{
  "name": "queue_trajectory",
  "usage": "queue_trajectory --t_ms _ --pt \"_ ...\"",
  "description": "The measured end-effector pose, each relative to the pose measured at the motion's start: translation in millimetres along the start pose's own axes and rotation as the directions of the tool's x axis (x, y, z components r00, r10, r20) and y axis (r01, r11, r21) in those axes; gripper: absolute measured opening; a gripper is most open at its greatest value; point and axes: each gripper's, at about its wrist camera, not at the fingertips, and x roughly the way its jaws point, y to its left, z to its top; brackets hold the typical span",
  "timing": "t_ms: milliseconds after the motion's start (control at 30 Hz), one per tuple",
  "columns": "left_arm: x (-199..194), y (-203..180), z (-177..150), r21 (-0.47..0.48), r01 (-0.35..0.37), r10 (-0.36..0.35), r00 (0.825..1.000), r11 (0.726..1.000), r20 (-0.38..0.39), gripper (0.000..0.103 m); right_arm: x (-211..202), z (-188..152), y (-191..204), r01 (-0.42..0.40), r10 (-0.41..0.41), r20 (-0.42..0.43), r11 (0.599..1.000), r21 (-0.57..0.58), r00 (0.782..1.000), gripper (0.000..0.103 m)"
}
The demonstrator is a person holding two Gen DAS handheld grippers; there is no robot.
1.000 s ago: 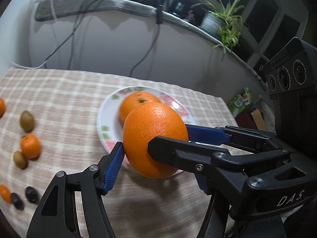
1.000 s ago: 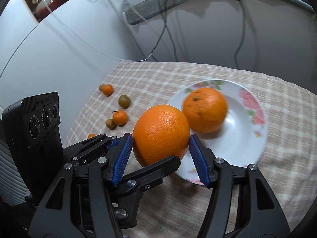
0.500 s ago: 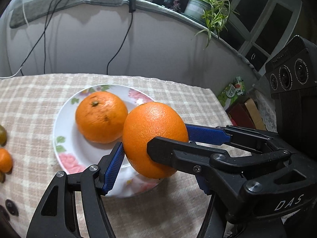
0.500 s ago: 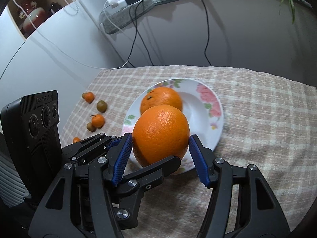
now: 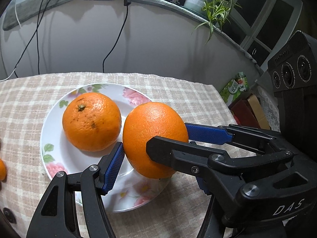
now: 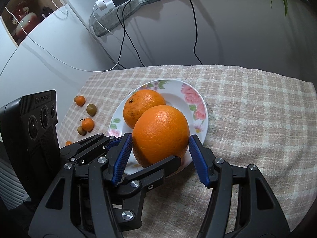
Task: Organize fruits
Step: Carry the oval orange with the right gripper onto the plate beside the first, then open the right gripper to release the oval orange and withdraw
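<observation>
Both grippers hold one large orange (image 5: 154, 138) between them, just above the near right part of a white flowered plate (image 5: 59, 158). My left gripper (image 5: 156, 150) is shut on it with blue pads. My right gripper (image 6: 160, 150) is shut on the same orange (image 6: 160, 134) from the sides. A second orange (image 5: 91, 123) lies on the plate's left part; in the right wrist view it (image 6: 142, 105) sits behind the held one on the plate (image 6: 200, 107).
A checked cloth (image 6: 247, 119) covers the table. Several small orange and green fruits (image 6: 87, 123) lie on the cloth left of the plate. Cables hang down the wall (image 6: 196, 39) behind. Boxes (image 5: 247, 111) stand past the table's right edge.
Both grippers have carried the orange over the plate and lower; the plate now sits nearer and more central, and the small fruits have slid out to the left.
</observation>
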Motion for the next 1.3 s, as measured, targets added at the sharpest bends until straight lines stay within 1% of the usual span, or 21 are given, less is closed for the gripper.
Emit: queue_trajectory --t_ms 167,267,333,400,533,800,900,1033,1100,1167,1300 --pt "5 2 -1 -0.007 -0.001 0.001 1.000 1.000 -0.020 0.064 -1 1 -1 0.001 -0.001 0.007 1.000 0.002 1.000 0.062" --pt "-4 3 1 -0.009 0.007 -0.007 1.000 1.000 0.008 0.063 -2 3 -1 0.005 -0.005 0.014 1.000 0.001 1.000 0.062" --pt "-11 0 3 0.021 -0.008 0.007 0.999 1.000 0.032 0.063 -3 3 -1 0.011 -0.011 0.020 1.000 0.004 1.000 0.062" --pt "-17 -2 3 0.034 0.000 -0.001 0.999 0.999 0.043 0.063 -5 4 -3 0.000 -0.001 0.028 1.000 0.017 1.000 0.062" --pt "-19 -1 2 0.036 -0.005 0.003 0.999 0.999 0.046 0.063 -8 3 -4 0.003 -0.004 0.044 1.000 0.026 0.999 0.062" --pt "-29 11 -10 0.020 -0.005 0.004 0.999 1.000 0.042 0.063 -11 1 4 -0.003 0.003 0.059 1.000 0.011 0.998 0.062" --pt "-39 20 -15 0.015 -0.017 0.016 0.998 1.000 0.068 0.063 -13 1 10 0.003 -0.002 0.075 1.000 -0.005 0.997 0.062" --pt "-60 36 -22 -0.009 -0.020 0.021 0.992 1.000 0.124 0.063 -15 -4 19 0.003 0.000 0.099 1.000 -0.023 0.995 0.062" --pt "-68 42 -26 -0.009 -0.047 0.048 0.989 0.999 0.139 0.063 -16 -6 24 -0.002 0.005 0.111 1.000 -0.031 0.994 0.062" --pt "-76 49 -30 -0.018 -0.090 0.092 0.985 0.996 0.144 0.063 -17 -9 30 -0.004 0.009 0.123 0.999 -0.041 0.992 0.062" --pt "-92 68 -40 -0.039 -0.124 0.128 0.979 0.992 0.157 0.063 -17 -15 43 -0.002 0.013 0.146 0.998 -0.070 0.989 0.062"
